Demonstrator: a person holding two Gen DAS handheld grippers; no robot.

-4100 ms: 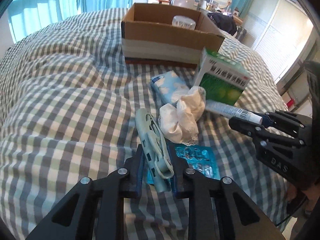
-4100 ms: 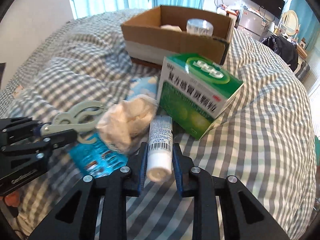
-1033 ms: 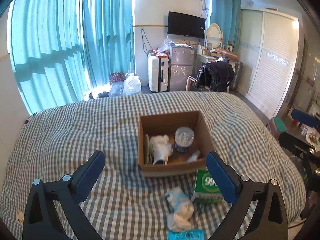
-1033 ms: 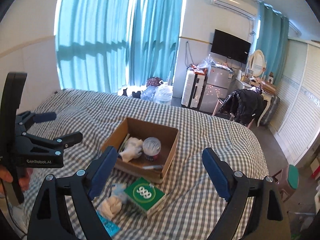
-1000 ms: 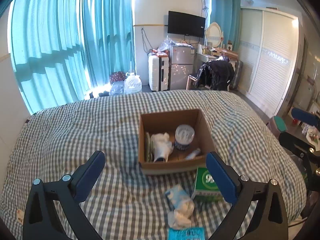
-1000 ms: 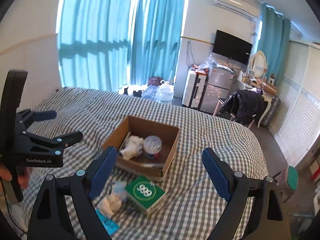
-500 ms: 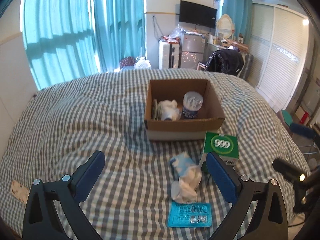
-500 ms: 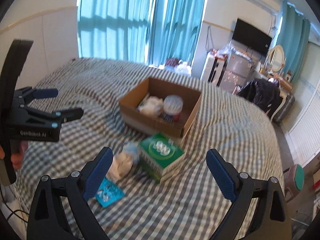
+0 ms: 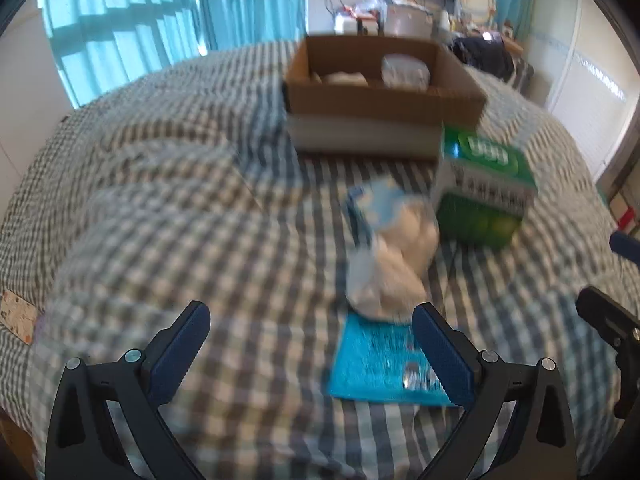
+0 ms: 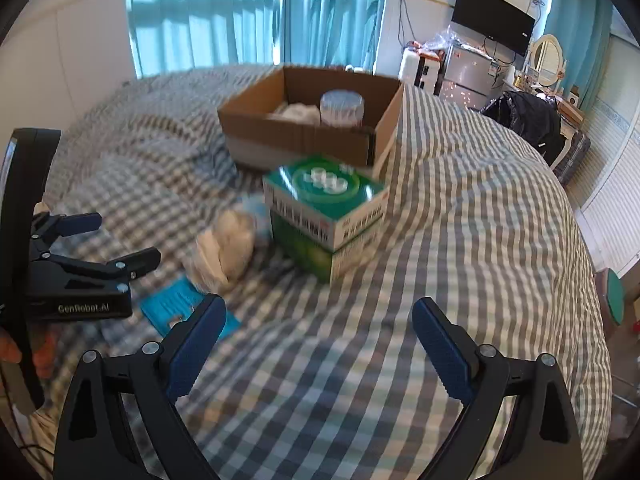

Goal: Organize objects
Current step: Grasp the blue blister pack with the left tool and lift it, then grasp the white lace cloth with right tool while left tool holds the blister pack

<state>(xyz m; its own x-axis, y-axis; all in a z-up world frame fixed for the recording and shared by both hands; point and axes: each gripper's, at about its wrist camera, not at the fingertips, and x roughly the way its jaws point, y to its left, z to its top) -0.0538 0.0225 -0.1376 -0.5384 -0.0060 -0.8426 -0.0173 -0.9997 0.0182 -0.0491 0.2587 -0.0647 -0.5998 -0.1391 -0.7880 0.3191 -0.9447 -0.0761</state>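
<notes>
Checked bedspread (image 10: 460, 208), cardboard box (image 10: 304, 136), teal curtains (image 10: 224, 12), wall television (image 10: 494, 16)

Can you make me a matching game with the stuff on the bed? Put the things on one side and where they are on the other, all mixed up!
Things:
1. clear jar
2. green medicine box
3. blue pill sheet
4. white cloth bundle

Places:
A. flat on the blanket, nearest the left gripper
B. inside the cardboard box
C. between the pill sheet and the tissue pack
D. standing just in front of the cardboard box

Pairs: 1-B, 2-D, 3-A, 4-C
</notes>
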